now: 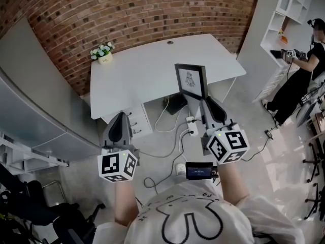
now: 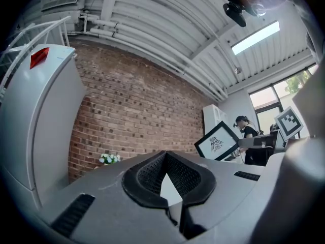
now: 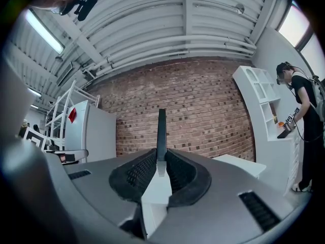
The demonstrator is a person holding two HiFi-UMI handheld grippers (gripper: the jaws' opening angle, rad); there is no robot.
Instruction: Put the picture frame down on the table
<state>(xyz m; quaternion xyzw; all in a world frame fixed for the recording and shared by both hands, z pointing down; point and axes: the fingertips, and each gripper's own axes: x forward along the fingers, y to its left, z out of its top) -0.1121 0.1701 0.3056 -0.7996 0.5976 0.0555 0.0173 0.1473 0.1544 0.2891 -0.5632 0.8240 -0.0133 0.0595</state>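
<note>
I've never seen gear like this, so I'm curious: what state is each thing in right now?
Left gripper: shut, empty.
Right gripper: shut on the picture frame at its lower edge.
Picture frame: held upright, not laid on the table.
Flower pot: upright on the table's far corner.

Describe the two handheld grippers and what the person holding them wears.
Both the left gripper and right gripper have smooth grey tapering shells with black ribbed pads lining the jaws. Each carries a white cube with black square markers. A small black box with a lit blue screen sits near the right one. The person wears a white top with black line art.
</note>
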